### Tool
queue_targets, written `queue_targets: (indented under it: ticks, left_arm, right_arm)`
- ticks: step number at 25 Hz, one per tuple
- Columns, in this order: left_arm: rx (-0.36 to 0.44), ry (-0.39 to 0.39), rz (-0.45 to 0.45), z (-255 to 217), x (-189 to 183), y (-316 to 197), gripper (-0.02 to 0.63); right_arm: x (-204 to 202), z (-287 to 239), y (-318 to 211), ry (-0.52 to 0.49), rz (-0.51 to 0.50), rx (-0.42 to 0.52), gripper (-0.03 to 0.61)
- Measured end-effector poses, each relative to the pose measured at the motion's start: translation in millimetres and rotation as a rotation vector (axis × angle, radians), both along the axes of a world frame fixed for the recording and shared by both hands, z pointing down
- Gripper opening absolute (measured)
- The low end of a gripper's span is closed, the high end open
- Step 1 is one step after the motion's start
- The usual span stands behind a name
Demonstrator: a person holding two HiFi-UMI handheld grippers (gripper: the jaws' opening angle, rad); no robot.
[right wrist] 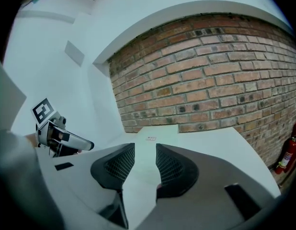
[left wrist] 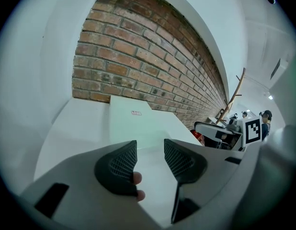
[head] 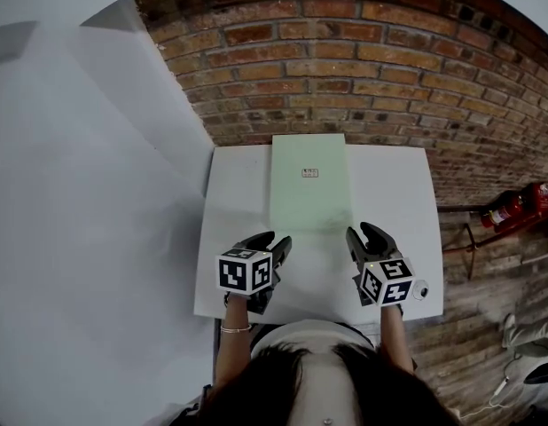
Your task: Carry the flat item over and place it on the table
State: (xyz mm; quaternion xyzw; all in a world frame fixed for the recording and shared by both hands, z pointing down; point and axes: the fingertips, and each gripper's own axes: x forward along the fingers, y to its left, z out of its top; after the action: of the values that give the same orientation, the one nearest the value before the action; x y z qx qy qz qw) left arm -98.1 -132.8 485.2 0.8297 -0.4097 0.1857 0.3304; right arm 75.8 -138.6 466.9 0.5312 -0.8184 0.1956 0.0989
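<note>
The flat item is a pale green board [head: 309, 183] with a small label, lying flat on the white table [head: 238, 193] with its far end against the brick wall. It also shows in the left gripper view [left wrist: 133, 121] and the right gripper view [right wrist: 153, 133]. My left gripper [head: 272, 240] hovers just short of the board's near left corner. Its jaws [left wrist: 150, 150] stand apart with only tabletop between them. My right gripper [head: 367, 233] is by the near right corner. A narrow gap separates its jaws [right wrist: 145, 152], and nothing is in it.
A brick wall [head: 345, 51] rises behind the table and a white wall [head: 79, 193] runs along the left. A red fire extinguisher [head: 518, 207] lies on the floor at the right. People stand far off in the left gripper view [left wrist: 265, 116].
</note>
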Motion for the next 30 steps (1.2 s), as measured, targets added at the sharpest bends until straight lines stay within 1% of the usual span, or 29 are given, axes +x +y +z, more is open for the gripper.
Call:
queue_targets:
  ticks: [8,18,30]
  left_arm:
    - [0.030,-0.010,-0.007,-7.2,3.6,13.7,0.150]
    - [0.066,-0.016,-0.034,-14.8,2.0,35.8,0.119]
    - [0.117,-0.068,-0.079,-22.3,1.2,60.3,0.061]
  right_arm:
    - [6.6,-8.5,17.1,0.006,0.012,0.024,0.112]
    - [6.8,-9.3,45.0,0.002,-0.002,0.010,0.097]
    - [12.3,-13.7,72.5,0.003,-0.016,0.014,0.084]
